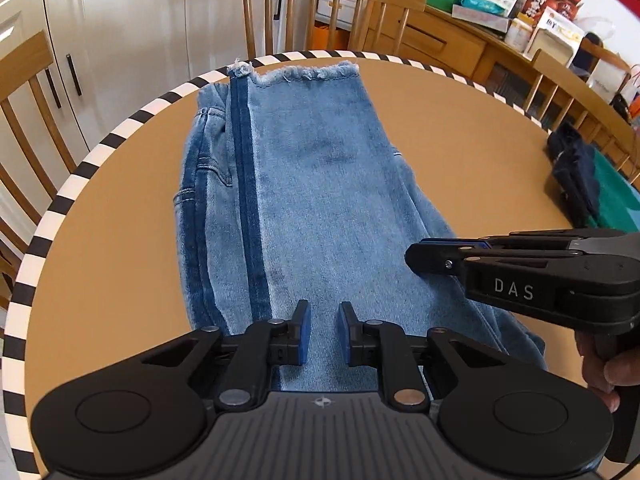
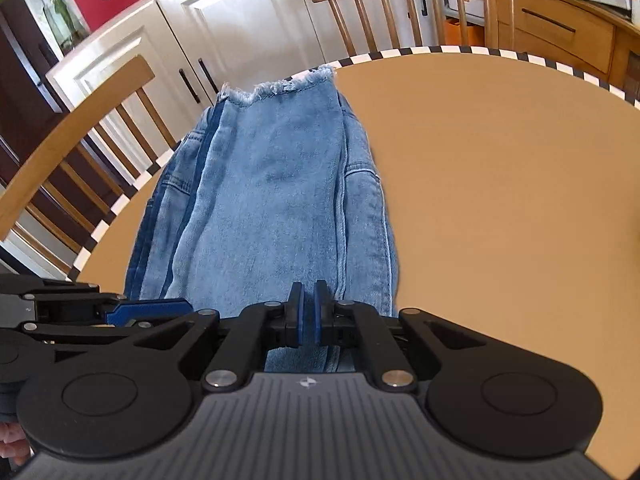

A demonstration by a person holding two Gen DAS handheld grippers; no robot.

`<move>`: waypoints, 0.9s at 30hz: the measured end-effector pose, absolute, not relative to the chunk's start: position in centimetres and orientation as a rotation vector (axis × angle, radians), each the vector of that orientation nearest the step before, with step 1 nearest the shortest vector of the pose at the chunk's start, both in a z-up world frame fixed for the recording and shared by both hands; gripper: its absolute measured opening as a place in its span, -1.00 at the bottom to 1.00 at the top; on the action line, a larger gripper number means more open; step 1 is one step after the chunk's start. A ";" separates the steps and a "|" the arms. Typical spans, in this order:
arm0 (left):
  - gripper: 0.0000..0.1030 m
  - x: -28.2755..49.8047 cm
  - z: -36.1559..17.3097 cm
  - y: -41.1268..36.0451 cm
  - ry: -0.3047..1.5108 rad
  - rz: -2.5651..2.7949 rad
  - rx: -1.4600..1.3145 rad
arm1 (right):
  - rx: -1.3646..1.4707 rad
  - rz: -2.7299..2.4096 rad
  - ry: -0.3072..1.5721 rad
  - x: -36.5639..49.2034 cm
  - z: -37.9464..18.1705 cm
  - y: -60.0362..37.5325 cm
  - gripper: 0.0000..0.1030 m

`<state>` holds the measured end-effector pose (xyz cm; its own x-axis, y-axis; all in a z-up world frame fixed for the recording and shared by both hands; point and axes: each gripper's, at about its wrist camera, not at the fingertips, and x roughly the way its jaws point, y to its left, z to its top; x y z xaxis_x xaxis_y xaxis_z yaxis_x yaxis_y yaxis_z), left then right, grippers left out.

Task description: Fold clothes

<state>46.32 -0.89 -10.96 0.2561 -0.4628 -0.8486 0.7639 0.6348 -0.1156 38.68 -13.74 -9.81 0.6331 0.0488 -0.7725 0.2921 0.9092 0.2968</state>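
left wrist view: folded jeans (image 1: 320, 200) lie lengthwise on the round table (image 1: 460, 128), frayed hem at the far striped rim; the left gripper (image 1: 324, 322) hangs over them, pads slightly apart, nothing between; the right gripper (image 2: 309, 312) is pressed together, empty.

Both wrist cameras look steeply down and forward from close above the near end of the jeans (image 1: 320, 184); both share the jeans, the round surface (image 1: 460, 128) and the far chair (image 1: 320, 4).
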 end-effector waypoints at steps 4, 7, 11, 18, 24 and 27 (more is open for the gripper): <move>-0.67 45.1 -10.0 -0.1 1.025 -0.840 0.352 | 0.421 -0.118 0.884 37.2 -8.3 -12.8 -0.84; -0.66 43.4 -9.1 1.5 1.036 -0.841 0.363 | 0.402 -0.093 0.894 34.8 -7.2 -11.5 -0.82; -0.63 40.6 -8.2 4.0 1.062 -0.853 0.352 | 0.384 -0.065 0.909 31.1 -6.5 -9.6 -0.81; -0.59 36.7 -8.9 6.0 1.069 -0.848 0.364 | 0.376 -0.076 0.948 28.0 -8.3 -7.3 -0.80; -0.62 36.0 -10.3 6.5 1.046 -0.828 0.370 | 0.398 -0.109 0.928 27.8 -9.4 -7.1 -0.85; -0.61 35.5 -9.5 7.0 1.051 -0.822 0.366 | 0.439 -0.124 0.926 26.7 -8.6 -7.1 -0.80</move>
